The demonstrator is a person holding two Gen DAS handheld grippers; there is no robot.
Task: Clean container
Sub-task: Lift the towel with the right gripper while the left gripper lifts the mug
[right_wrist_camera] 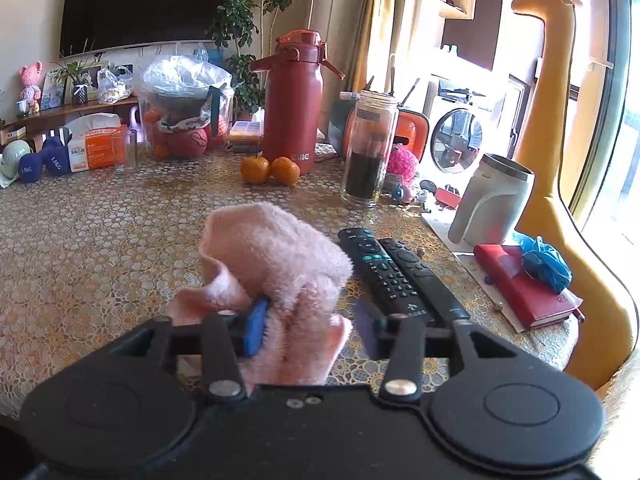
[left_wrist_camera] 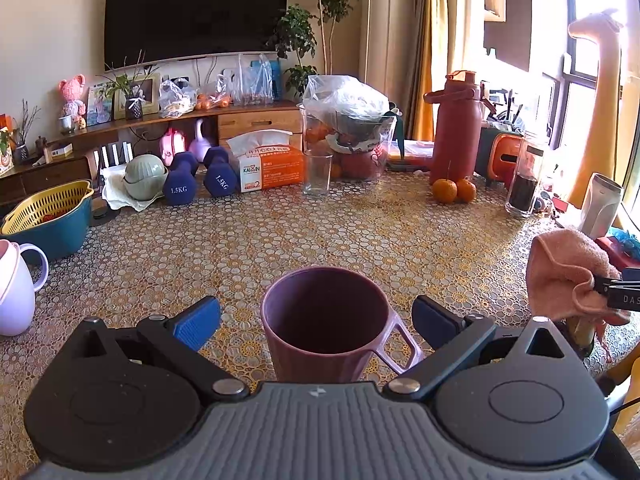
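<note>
Between spread left tool [left_wrist_camera: 316, 322] pads: smooth purple mug [left_wrist_camera: 326, 322], upright.

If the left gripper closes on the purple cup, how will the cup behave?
The purple cup looks empty and plastic, so probably light and stiff. It narrows downward, so it might slip upward between the pads. Its side handle may make it twist.

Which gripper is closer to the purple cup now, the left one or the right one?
Left. The left gripper has its open fingers on either side of the purple cup, not touching. The right gripper is off to the right, holding the pink cloth.
</note>
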